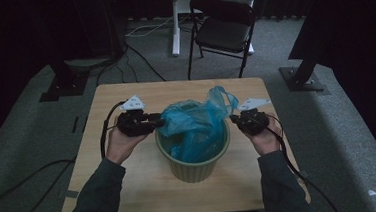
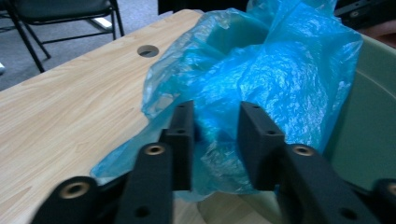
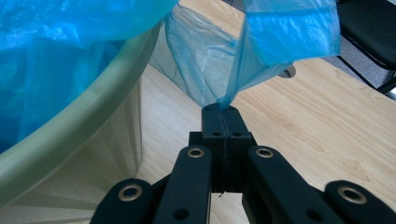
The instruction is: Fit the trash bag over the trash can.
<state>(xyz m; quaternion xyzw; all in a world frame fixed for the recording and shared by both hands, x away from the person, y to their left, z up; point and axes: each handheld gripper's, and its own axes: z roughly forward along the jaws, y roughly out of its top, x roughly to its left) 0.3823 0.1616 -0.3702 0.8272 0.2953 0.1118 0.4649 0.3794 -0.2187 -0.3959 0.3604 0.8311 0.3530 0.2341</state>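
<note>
A pale green ribbed bin (image 1: 194, 161) stands in the middle of the wooden table (image 1: 125, 93). A crumpled blue plastic bag (image 1: 197, 123) sits in its mouth and rises above the rim. My left gripper (image 1: 158, 122) is at the bin's left rim, open, with bag film (image 2: 261, 79) bunched between and beyond its jaws. My right gripper (image 1: 233, 118) is at the bin's right side, shut on an edge of the blue bag (image 3: 280, 37), which fans upward from its closed jaws (image 3: 223, 122). The bin's rim (image 3: 70, 135) curves past at the left of the right gripper view.
A black folding chair (image 1: 223, 28) stands beyond the table's far edge, beside a white desk leg (image 1: 174, 21). Cables (image 1: 26, 190) trail over the grey carpet at the left. A round hole (image 2: 148, 50) is in the tabletop near its far edge.
</note>
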